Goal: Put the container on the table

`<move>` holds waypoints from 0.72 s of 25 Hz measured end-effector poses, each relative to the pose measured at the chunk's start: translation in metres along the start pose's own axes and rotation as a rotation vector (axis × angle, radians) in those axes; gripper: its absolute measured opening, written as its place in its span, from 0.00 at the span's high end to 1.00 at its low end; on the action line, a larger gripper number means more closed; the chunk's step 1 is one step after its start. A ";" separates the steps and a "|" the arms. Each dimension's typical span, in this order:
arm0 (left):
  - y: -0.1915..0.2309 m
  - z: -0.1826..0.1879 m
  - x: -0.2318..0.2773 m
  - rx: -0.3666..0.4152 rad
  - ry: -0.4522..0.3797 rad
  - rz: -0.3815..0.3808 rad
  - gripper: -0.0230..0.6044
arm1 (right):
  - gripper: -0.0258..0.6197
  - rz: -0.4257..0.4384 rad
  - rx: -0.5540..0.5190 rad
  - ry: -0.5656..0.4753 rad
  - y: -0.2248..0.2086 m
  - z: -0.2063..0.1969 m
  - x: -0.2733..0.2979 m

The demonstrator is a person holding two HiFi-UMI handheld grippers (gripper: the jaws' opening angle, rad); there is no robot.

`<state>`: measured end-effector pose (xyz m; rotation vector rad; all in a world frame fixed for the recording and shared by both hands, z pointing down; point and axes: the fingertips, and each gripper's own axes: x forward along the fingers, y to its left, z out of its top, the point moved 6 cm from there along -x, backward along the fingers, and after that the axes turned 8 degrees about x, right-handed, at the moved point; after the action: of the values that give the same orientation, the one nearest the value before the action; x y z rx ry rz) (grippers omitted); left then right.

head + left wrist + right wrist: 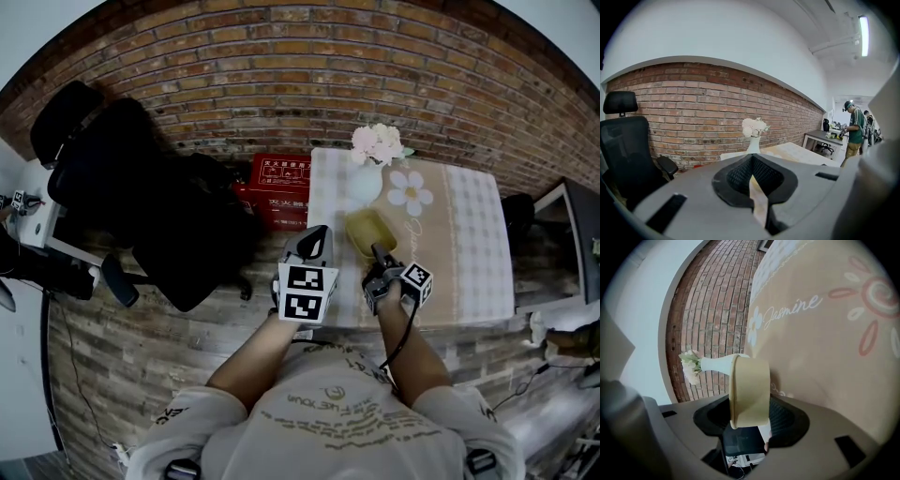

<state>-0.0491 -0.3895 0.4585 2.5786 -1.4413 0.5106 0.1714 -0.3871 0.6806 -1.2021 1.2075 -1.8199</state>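
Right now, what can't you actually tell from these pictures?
- Whether the container rests on the table: the head view looks steeply down on it, and in the right gripper view its own wall hides its underside.
- What is inside the container: too small in the head view, and seen only from the side in the right gripper view.
- The print on the red box: too small in the head view, and partly behind the table's edge.
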 end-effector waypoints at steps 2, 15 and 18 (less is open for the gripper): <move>0.002 0.000 0.002 0.001 -0.003 -0.011 0.96 | 0.62 -0.022 -0.025 -0.007 0.001 -0.001 0.001; 0.010 -0.005 0.012 0.012 -0.002 -0.093 0.96 | 0.49 -0.246 -0.326 -0.234 0.007 -0.007 -0.014; 0.005 -0.012 0.017 0.024 0.010 -0.134 0.96 | 0.49 -0.292 -0.348 -0.322 0.002 -0.002 -0.031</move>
<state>-0.0475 -0.4018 0.4751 2.6635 -1.2562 0.5238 0.1810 -0.3606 0.6677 -1.8720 1.2400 -1.5639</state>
